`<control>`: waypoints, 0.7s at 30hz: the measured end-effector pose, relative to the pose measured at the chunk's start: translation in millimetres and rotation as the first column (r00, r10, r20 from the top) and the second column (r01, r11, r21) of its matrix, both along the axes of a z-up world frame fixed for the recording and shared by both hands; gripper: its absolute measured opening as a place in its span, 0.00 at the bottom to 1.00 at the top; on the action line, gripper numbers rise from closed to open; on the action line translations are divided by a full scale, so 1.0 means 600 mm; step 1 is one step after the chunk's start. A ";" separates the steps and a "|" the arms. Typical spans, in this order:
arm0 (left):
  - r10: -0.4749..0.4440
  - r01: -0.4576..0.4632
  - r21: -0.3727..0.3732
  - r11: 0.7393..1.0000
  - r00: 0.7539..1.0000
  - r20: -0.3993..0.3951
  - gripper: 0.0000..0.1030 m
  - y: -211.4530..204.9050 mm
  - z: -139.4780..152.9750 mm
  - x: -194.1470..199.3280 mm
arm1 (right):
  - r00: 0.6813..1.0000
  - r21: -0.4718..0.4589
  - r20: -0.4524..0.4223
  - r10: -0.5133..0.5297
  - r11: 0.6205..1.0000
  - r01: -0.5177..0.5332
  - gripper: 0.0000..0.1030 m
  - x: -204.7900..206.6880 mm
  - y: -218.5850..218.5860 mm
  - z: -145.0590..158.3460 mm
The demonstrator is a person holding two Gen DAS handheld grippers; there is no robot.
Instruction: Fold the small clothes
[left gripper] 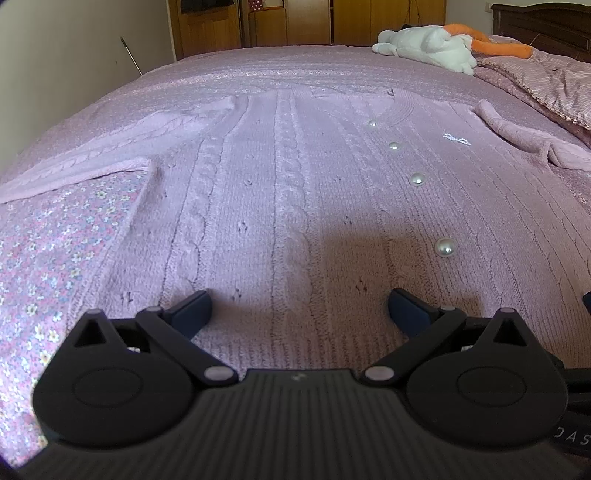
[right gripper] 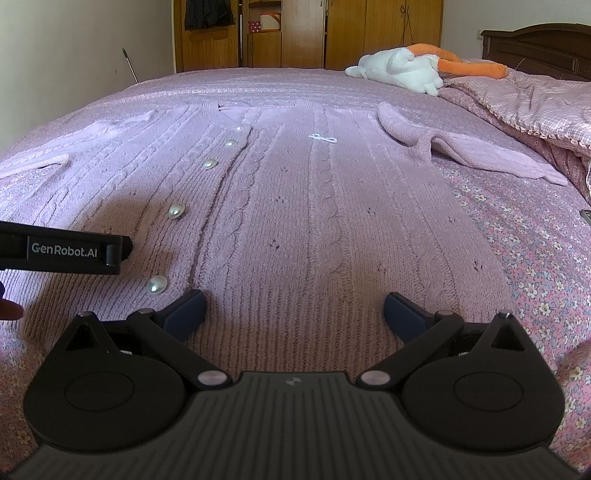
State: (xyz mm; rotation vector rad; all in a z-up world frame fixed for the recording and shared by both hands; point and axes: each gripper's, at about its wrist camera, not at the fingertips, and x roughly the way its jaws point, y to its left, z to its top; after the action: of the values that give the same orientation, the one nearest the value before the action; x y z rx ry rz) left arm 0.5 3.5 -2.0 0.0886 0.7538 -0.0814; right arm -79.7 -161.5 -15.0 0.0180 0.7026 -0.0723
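Observation:
A pink cable-knit cardigan (left gripper: pixel 280 192) with pearl buttons (left gripper: pixel 417 179) lies spread flat, front up, on the bed; it also shows in the right wrist view (right gripper: pixel 295 206). Its left sleeve (left gripper: pixel 110 147) stretches out to the left. Its right sleeve (right gripper: pixel 461 147) lies bent on the right. My left gripper (left gripper: pixel 299 306) is open and empty, low over the cardigan's hem, left of the button row. My right gripper (right gripper: pixel 293 310) is open and empty over the hem, right of the buttons (right gripper: pixel 176 211). The left gripper's body (right gripper: pixel 62 253) shows at the left edge of the right wrist view.
The bed has a pink floral sheet (left gripper: pixel 55 258), also seen on the right (right gripper: pixel 535 266). A white and orange plush toy (right gripper: pixel 406 68) lies at the far end. A bunched pink quilt (right gripper: pixel 535 110) lies at the right. Wooden wardrobes (right gripper: pixel 332 29) stand behind.

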 end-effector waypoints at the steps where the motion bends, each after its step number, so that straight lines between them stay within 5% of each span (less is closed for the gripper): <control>1: 0.000 0.000 0.000 1.000 1.000 0.000 1.00 0.000 0.000 -0.001 | 1.000 0.001 -0.002 0.000 1.000 0.000 1.00 0.001 0.000 0.001; 15: 0.011 -0.010 0.005 1.000 0.999 -0.037 1.00 -0.004 0.007 0.006 | 0.999 0.021 -0.032 0.035 0.999 -0.035 1.00 0.006 -0.009 0.005; 21: 0.028 -0.029 -0.006 1.000 0.996 -0.089 1.00 -0.002 0.017 0.013 | 0.996 0.102 -0.073 0.055 0.994 -0.047 1.00 0.017 -0.030 0.021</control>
State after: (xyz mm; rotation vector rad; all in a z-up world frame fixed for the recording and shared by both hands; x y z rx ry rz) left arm 8.5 2.5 8.0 0.0672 0.8433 -0.0615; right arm -69.4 -179.2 -2.7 0.0941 0.7820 0.0113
